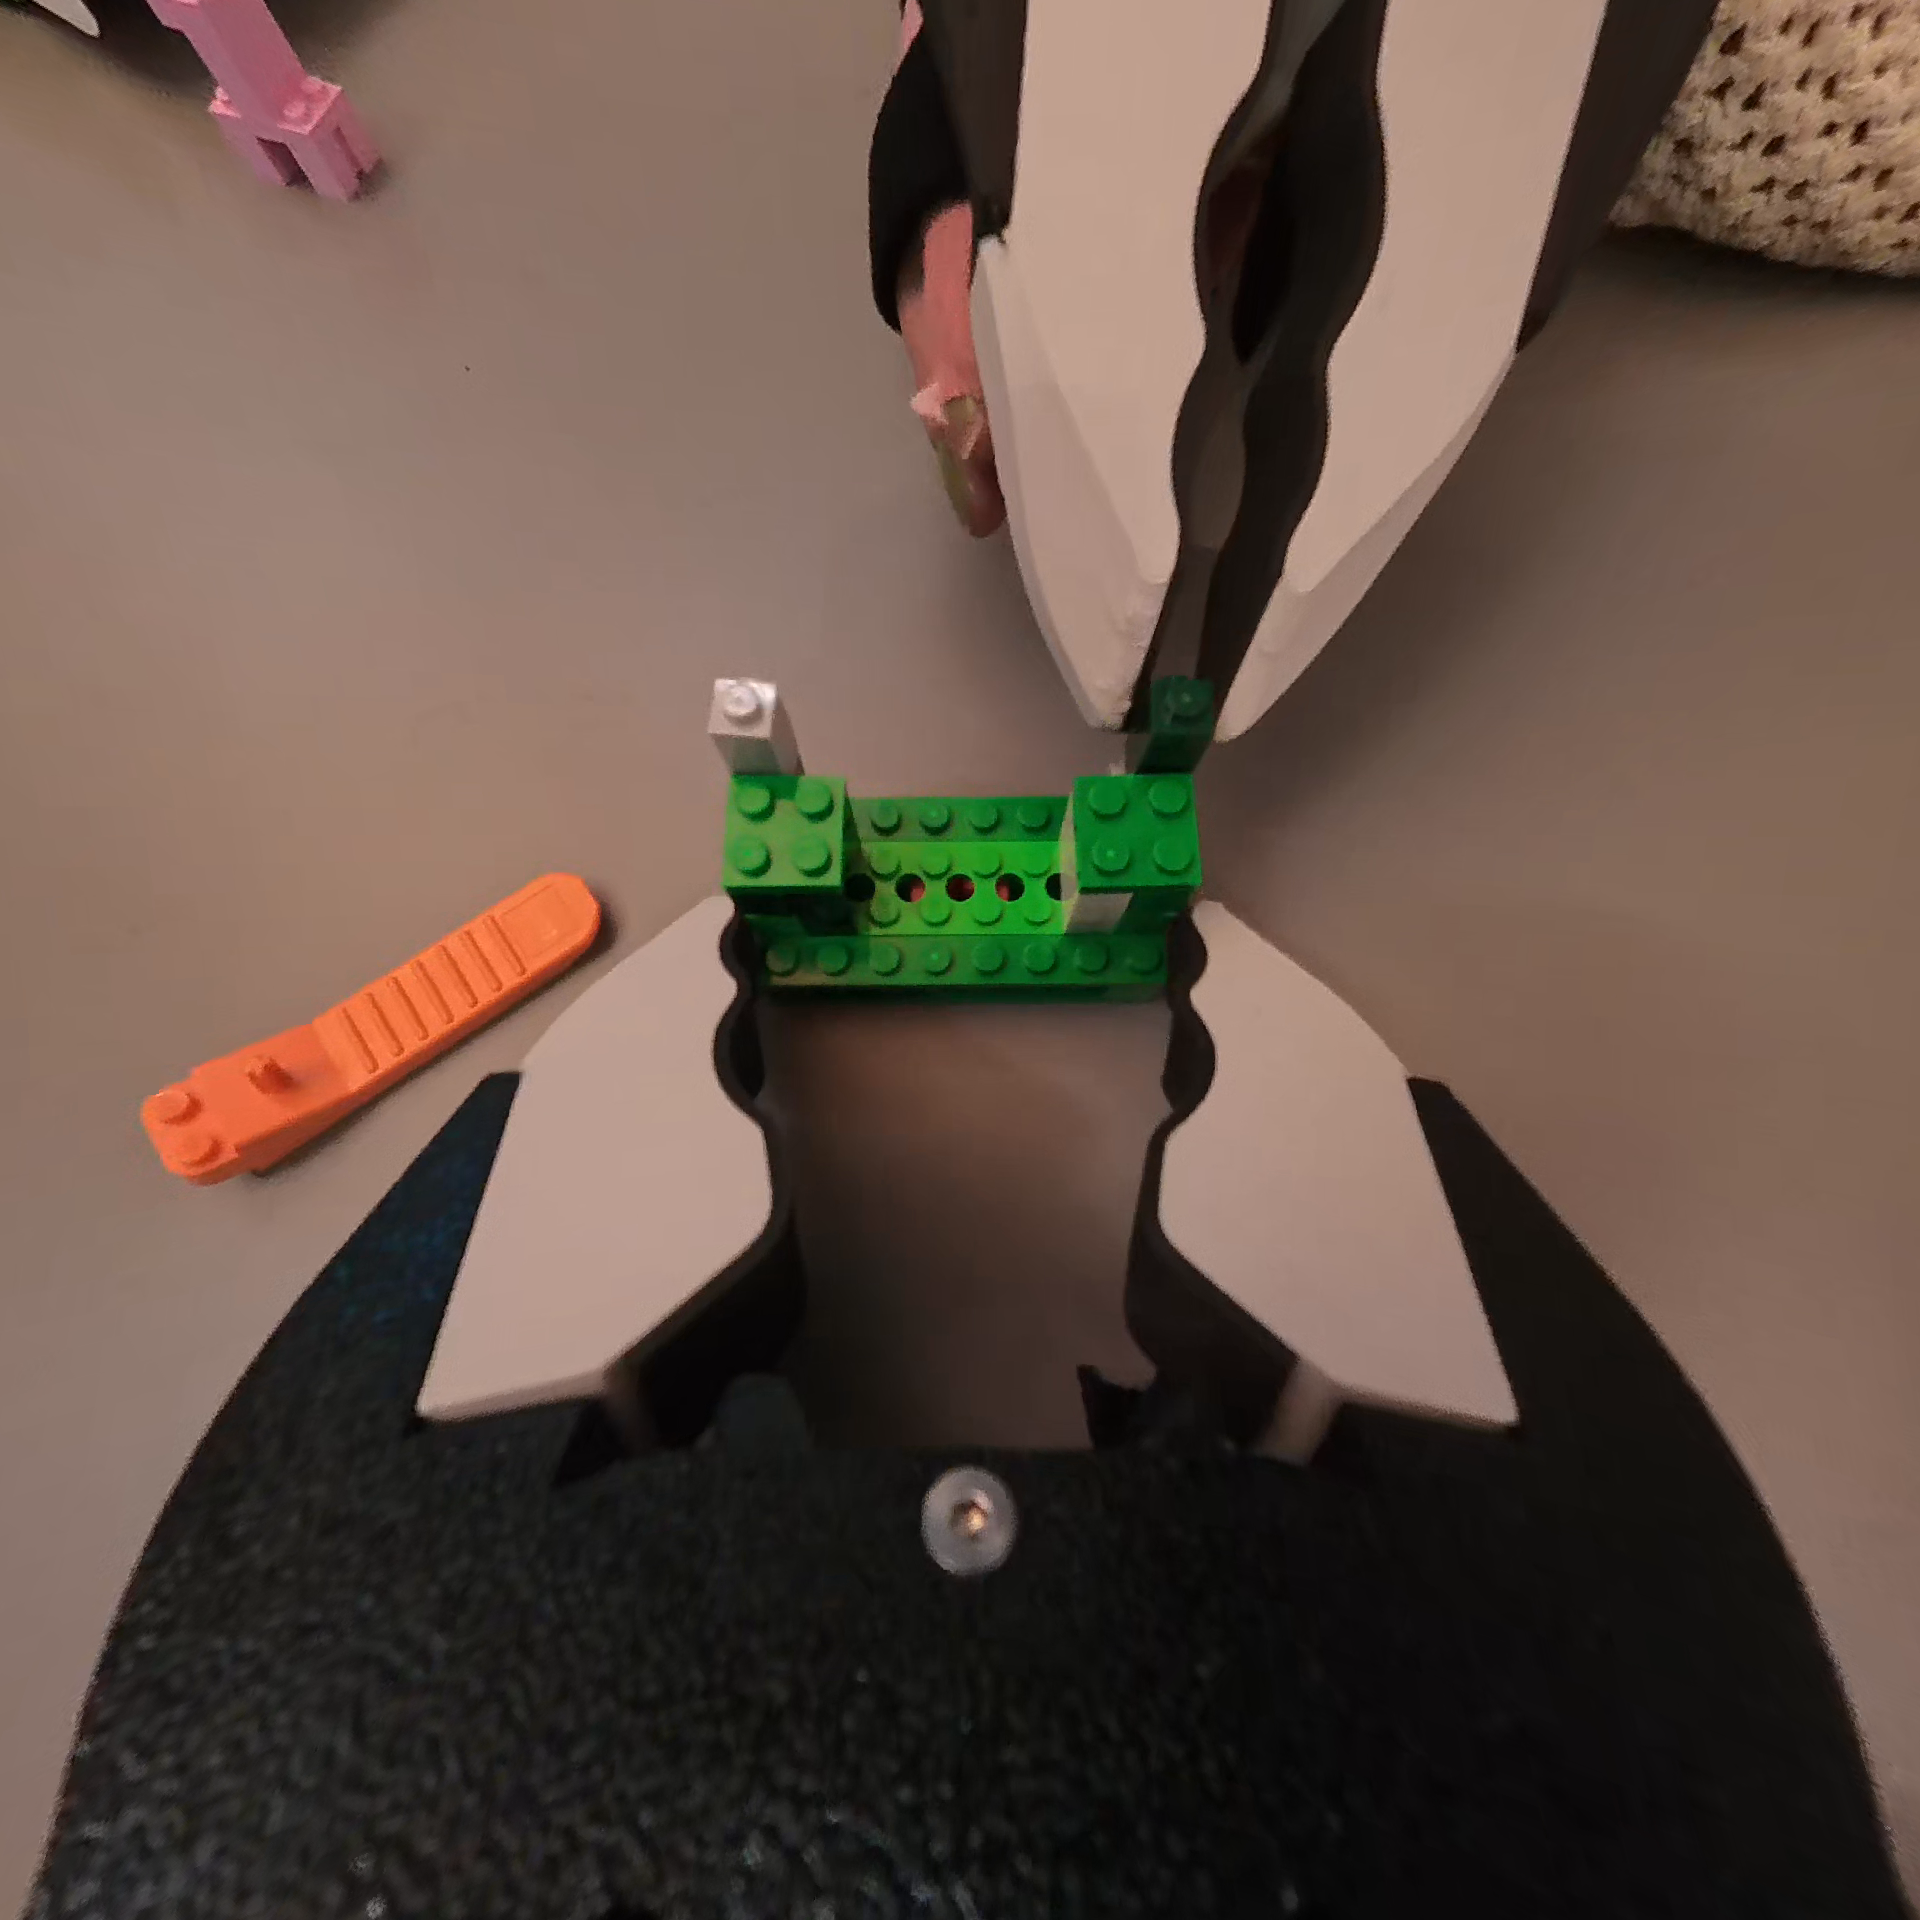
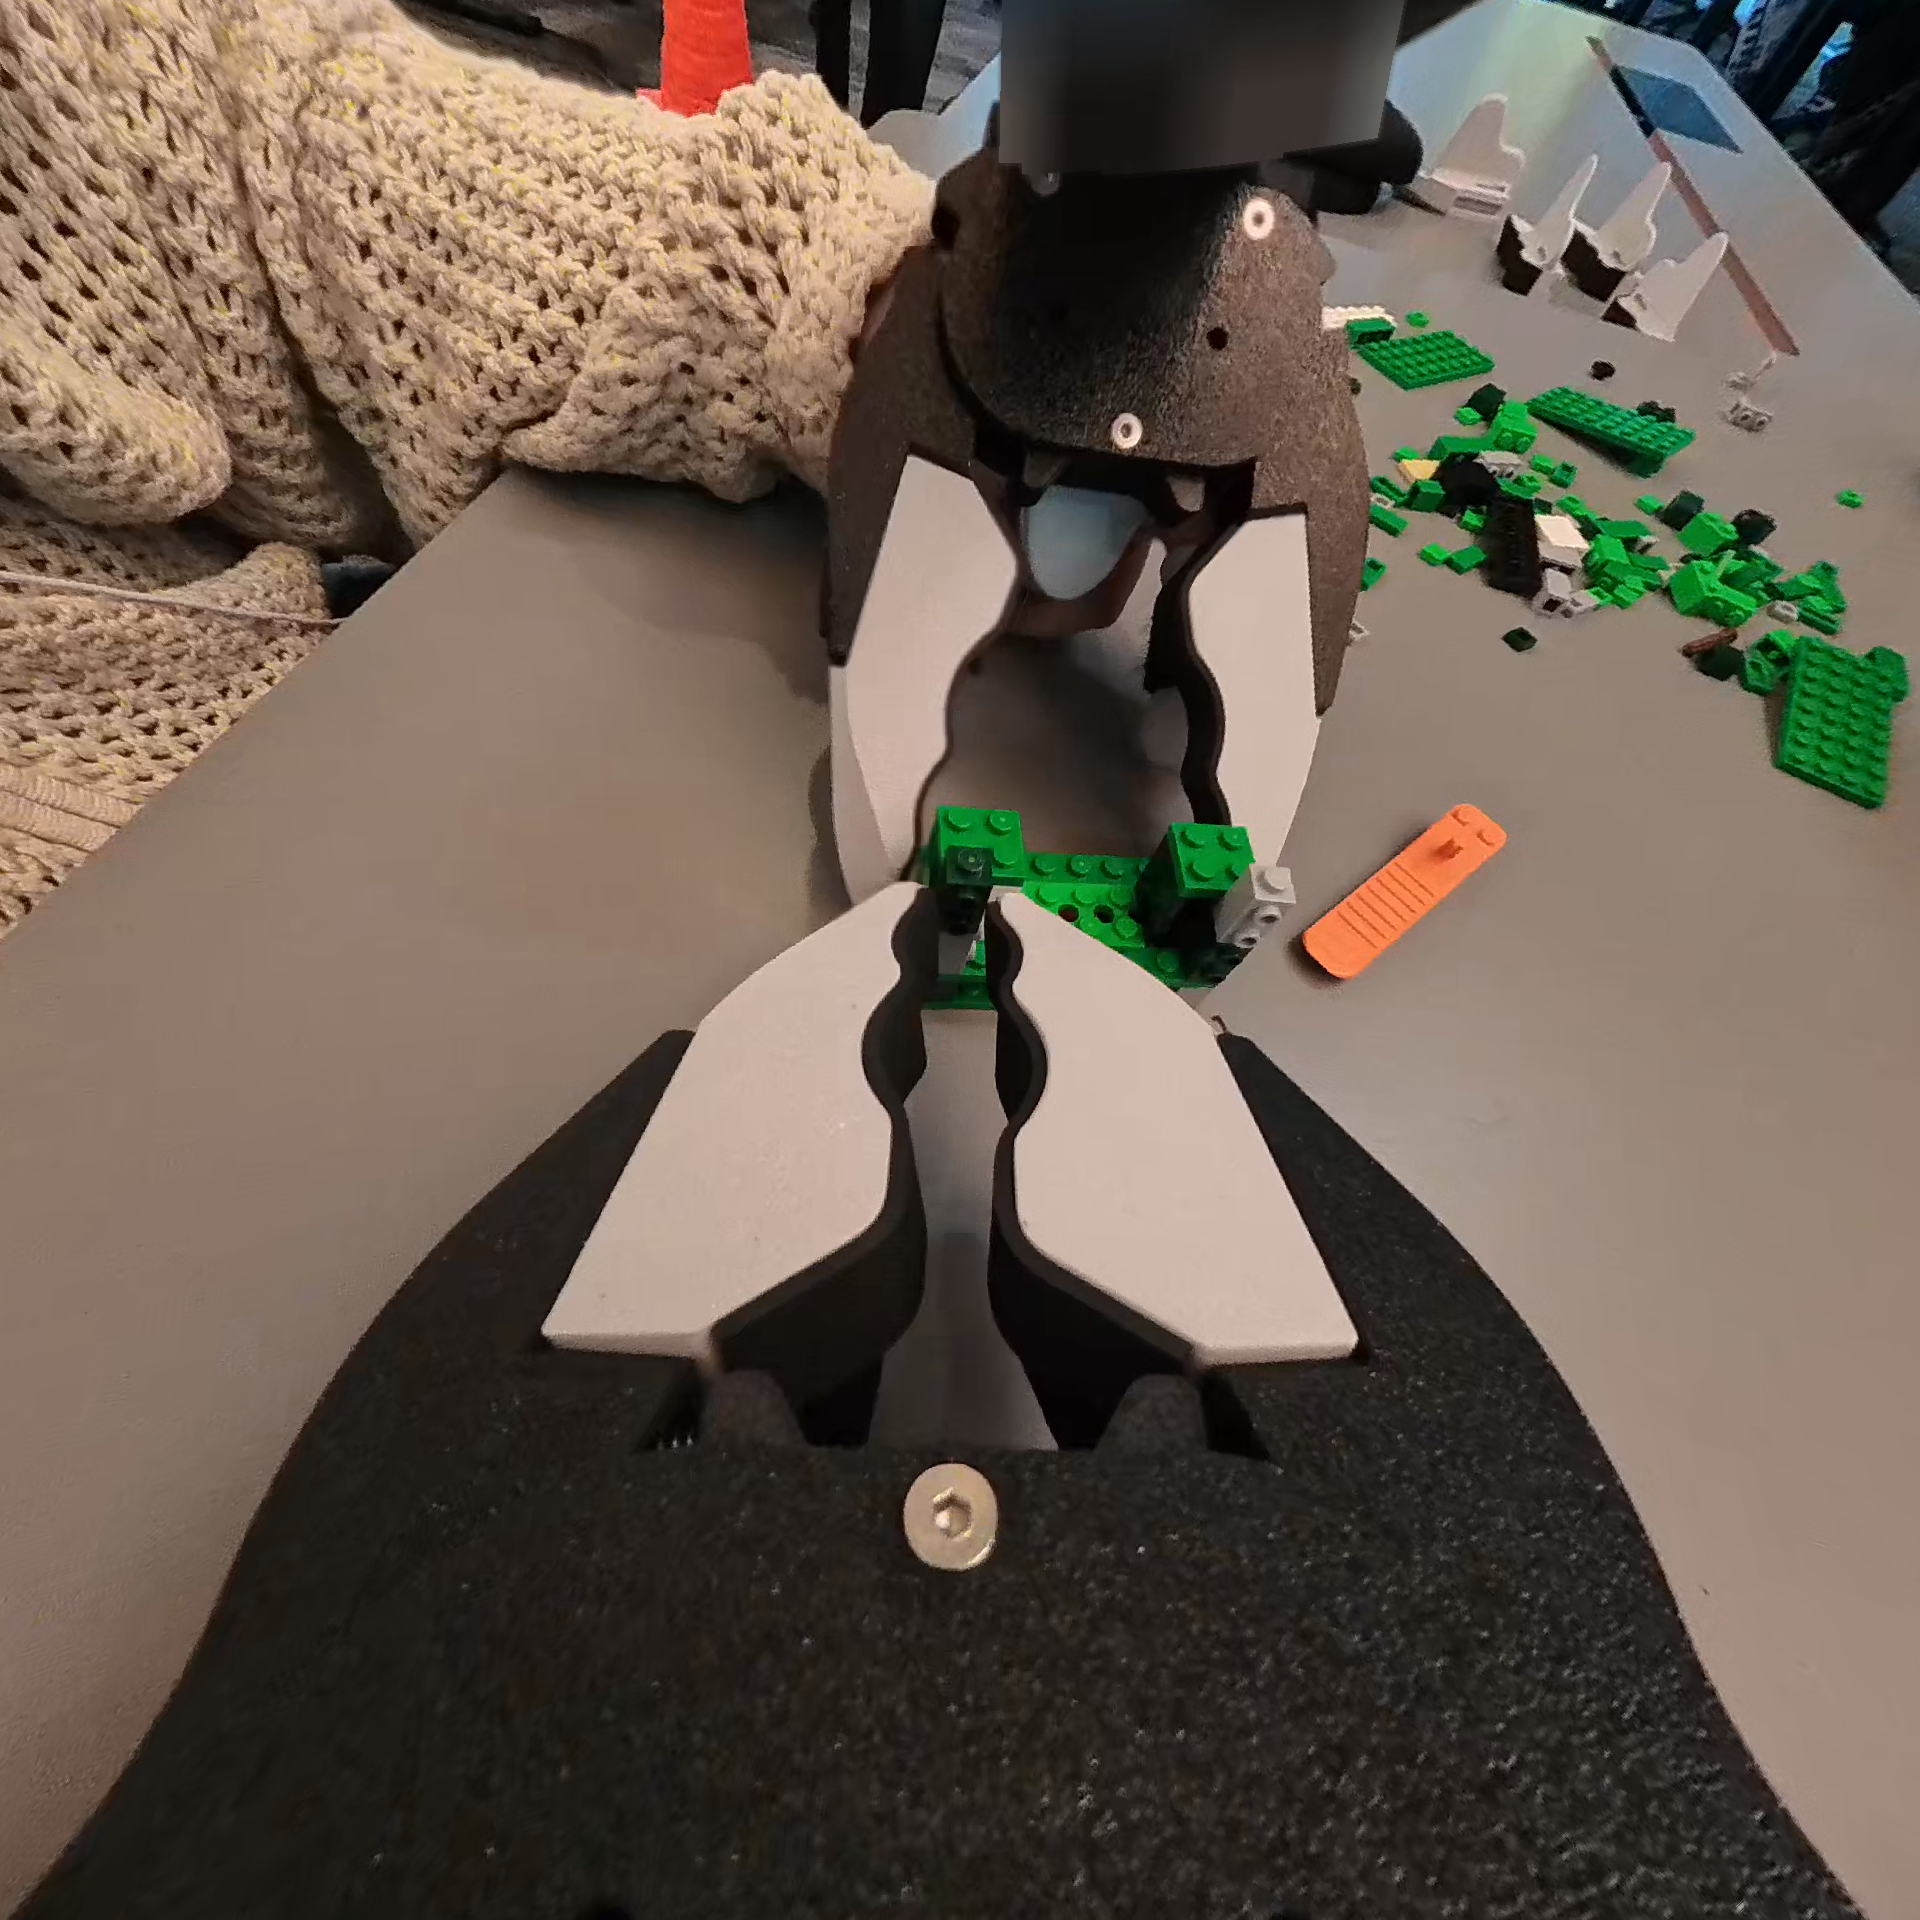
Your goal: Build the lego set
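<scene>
A green lego build (image 1: 956, 883) stands on the grey table, with two raised green blocks at its ends and a light grey pillar (image 1: 748, 727) at its far left corner. My left gripper (image 1: 958, 925) clamps the build's base plate at both ends. My right gripper (image 1: 1174, 717) reaches in from the far side and is shut on a small dark green brick (image 1: 1182, 712) at the top of the far right corner post. In the right wrist view my right gripper (image 2: 954, 909) pinches the dark green brick (image 2: 971, 864), with the left gripper (image 2: 1070, 831) behind the build (image 2: 1091, 873).
An orange brick separator (image 1: 384, 1029) lies left of the build; it also shows in the right wrist view (image 2: 1403, 888). A pile of loose green bricks (image 2: 1610, 540) and a green plate (image 2: 1839, 717) lie beyond it. A pink lego piece (image 1: 281, 114) and a knit sleeve (image 2: 416, 260) are nearby. The grippers' ends are close to 5 cm from one another.
</scene>
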{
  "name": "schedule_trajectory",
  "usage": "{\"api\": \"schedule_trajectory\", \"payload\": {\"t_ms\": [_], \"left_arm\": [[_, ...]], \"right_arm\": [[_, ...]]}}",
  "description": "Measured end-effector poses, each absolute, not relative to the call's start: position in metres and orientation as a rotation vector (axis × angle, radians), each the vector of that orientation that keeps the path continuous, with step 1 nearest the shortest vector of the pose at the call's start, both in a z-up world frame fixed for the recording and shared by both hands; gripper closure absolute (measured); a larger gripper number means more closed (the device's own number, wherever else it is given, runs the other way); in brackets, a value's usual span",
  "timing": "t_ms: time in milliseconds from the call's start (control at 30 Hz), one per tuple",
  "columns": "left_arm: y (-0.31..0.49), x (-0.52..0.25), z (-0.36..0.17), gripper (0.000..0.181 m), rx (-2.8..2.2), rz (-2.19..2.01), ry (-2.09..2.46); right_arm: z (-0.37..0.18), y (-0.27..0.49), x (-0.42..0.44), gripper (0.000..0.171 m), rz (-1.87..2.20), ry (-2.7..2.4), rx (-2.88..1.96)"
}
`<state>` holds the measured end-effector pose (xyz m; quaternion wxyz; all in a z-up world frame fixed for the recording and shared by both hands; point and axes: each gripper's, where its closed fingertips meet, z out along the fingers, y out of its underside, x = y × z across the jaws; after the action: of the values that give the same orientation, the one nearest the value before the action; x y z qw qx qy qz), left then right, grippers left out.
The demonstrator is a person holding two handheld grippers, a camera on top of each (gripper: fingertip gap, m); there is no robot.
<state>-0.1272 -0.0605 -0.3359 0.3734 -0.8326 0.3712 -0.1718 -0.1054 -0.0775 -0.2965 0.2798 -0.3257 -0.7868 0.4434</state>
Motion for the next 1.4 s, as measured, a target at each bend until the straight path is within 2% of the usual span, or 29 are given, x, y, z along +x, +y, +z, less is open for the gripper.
{"api": "schedule_trajectory", "payload": {"t_ms": [67,133,300,400,567,700,1400], "left_arm": [[-0.063,-0.131,-0.335,0.091,-2.116,-0.387,0.953],[-0.069,-0.137,-0.326,0.096,-2.039,-0.326,0.935],[-0.089,-0.131,-0.289,0.152,-1.792,-0.366,0.925],[-0.091,-0.117,-0.293,0.15,-1.824,-0.464,0.94],[-0.08,-0.113,-0.304,0.144,-1.894,-0.4,0.941],[-0.076,-0.113,-0.308,0.163,-1.887,-0.334,0.965],[-0.076,-0.113,-0.305,0.162,-1.875,-0.45,0.982]], "right_arm": [[-0.297,-0.077,-0.105,0.163,1.189,-2.111,-0.873],[-0.297,-0.077,-0.105,0.163,1.187,-2.111,-0.87],[-0.297,-0.077,-0.106,0.164,1.2,-2.118,-0.876],[-0.297,-0.077,-0.106,0.164,1.201,-2.119,-0.877],[-0.297,-0.077,-0.106,0.164,1.208,-2.124,-0.881],[-0.297,-0.077,-0.106,0.164,1.211,-2.126,-0.884],[-0.294,-0.078,-0.105,0.163,1.239,-2.118,-0.875]]}}
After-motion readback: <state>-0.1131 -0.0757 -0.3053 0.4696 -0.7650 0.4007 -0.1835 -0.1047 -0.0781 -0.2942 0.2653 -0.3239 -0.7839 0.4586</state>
